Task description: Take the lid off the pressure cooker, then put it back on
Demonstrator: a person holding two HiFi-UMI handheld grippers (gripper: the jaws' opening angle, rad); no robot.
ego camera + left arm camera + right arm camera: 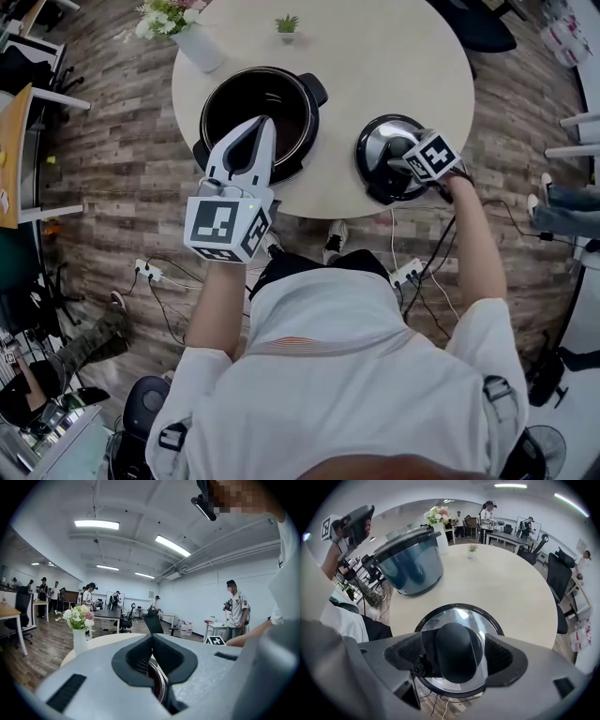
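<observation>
The pressure cooker pot (258, 103) stands uncovered at the left of the round table (375, 56); it also shows in the right gripper view (410, 562). Its glass lid (375, 150) lies flat near the table's front edge, at the right. My right gripper (403, 161) points steeply down over the lid (461, 616). The black knob (457, 639) sits between its wide jaws, with a gap at the right pad. My left gripper (265, 122) hovers over the pot's near rim, jaws shut with nothing in them (152, 641).
A white vase of flowers (192, 37) and a small potted plant (287, 25) stand at the table's far side. Power strips and cables (150, 274) lie on the wooden floor below the front edge. Several people, desks and chairs (152, 623) fill the room behind.
</observation>
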